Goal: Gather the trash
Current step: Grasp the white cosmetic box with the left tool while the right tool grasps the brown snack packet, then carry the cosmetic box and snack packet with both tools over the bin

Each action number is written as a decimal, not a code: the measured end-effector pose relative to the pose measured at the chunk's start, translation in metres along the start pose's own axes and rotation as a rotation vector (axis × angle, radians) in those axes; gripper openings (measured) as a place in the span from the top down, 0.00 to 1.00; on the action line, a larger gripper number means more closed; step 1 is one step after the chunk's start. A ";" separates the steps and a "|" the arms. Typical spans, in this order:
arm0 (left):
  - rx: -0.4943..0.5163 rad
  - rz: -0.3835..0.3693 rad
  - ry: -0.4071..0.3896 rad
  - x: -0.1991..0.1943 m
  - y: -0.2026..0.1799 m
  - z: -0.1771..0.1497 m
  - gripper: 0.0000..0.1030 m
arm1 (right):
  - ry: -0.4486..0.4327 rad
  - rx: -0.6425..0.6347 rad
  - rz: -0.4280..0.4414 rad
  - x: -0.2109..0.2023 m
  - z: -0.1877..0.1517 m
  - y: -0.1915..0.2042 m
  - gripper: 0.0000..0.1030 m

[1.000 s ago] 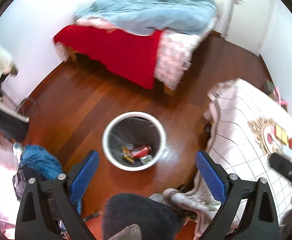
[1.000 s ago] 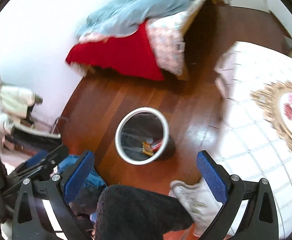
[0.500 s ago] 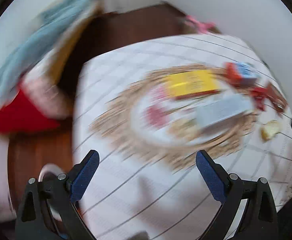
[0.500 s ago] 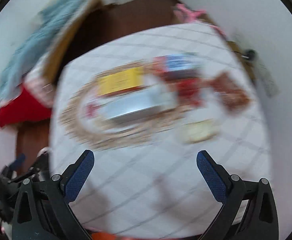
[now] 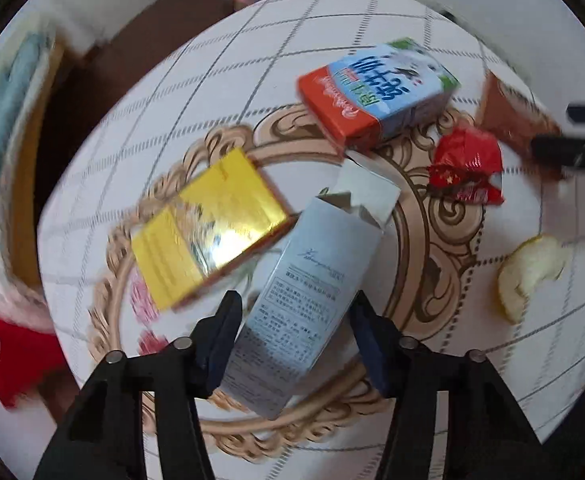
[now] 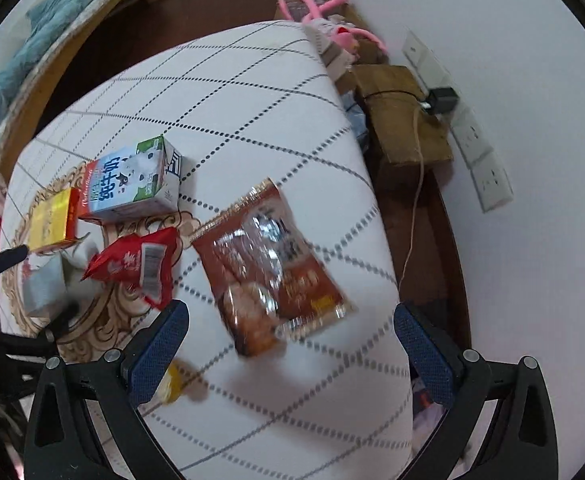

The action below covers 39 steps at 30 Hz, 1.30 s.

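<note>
A pale grey-blue carton lies on the round table's checked cloth, its flap end open. My left gripper points down over it. Its jaws are closing, with the pads against both long sides of the carton. Around it lie a yellow box, a red and blue milk carton, a red wrapper and a piece of fruit peel. My right gripper hangs open just above a brown snack packet, touching nothing. The red wrapper and milk carton lie left of it.
Right of the table stands a wooden block with a charger and cable, close to a wall with sockets. A pink toy sits behind the table. A bed lies far left across dark wood floor.
Both grippers swung from the bin on the floor to the table and dropped close to the trash. The left jaws narrowed from wide open onto the grey-blue carton. The right jaws stayed wide.
</note>
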<state>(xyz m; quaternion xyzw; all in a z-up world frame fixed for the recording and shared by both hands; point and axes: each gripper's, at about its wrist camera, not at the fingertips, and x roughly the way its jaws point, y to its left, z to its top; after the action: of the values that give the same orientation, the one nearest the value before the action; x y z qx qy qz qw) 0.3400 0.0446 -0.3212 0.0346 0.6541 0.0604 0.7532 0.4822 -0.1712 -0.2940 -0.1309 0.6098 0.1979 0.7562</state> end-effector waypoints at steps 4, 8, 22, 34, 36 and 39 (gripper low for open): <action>-0.192 -0.060 0.042 0.001 0.018 -0.008 0.57 | 0.007 -0.056 -0.008 0.016 0.012 0.011 0.00; -0.336 -0.149 0.044 0.003 0.026 -0.014 0.57 | 0.021 -0.065 -0.028 0.028 0.017 0.015 0.12; -0.302 0.009 -0.117 -0.027 -0.017 -0.029 0.66 | 0.004 -0.096 -0.063 0.010 -0.011 0.038 0.50; -0.424 0.032 -0.290 -0.118 0.011 -0.105 0.67 | -0.132 -0.038 0.053 -0.058 -0.059 0.055 0.54; -0.450 0.024 -0.320 -0.126 0.029 -0.119 0.67 | -0.160 -0.045 0.073 -0.074 -0.066 0.064 0.54; -0.484 0.025 -0.360 -0.146 0.047 -0.136 0.67 | -0.201 -0.066 0.102 -0.098 -0.075 0.082 0.54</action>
<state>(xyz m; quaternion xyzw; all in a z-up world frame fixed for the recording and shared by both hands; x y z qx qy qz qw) 0.1827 0.0680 -0.1911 -0.1274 0.4762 0.2167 0.8426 0.3619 -0.1453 -0.2117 -0.1038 0.5299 0.2681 0.7978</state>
